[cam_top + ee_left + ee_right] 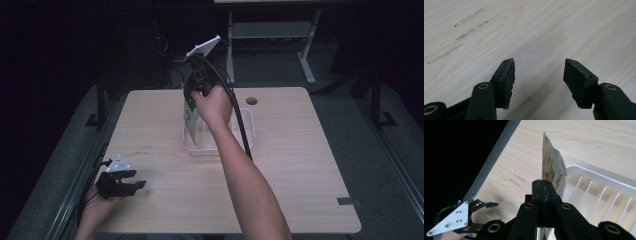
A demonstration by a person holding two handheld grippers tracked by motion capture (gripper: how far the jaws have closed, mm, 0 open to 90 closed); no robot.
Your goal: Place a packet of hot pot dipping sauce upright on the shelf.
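My right gripper (pixel 192 98) points down over the left end of a clear plastic tray (pixel 248 131), high above the table. Its jaws (pixel 544 185) are shut on the top edge of a flat green-and-white packet (pixel 551 165). The packet (pixel 188 113) hangs upright, edge-on, with its lower end at the tray's left rim (pixel 584 169). My left gripper (pixel 136 180) rests near the table's front left corner. Its jaws (pixel 539 72) stand open over bare wood with nothing between them. It also appears in the right gripper view (pixel 489 204).
The light wooden table (pixel 295 165) has faint scuff marks (pixel 461 37) ahead of the left gripper. A round cable hole (pixel 251 100) sits behind the tray. Dark floor and a desk frame (pixel 270 30) lie beyond the far edge.
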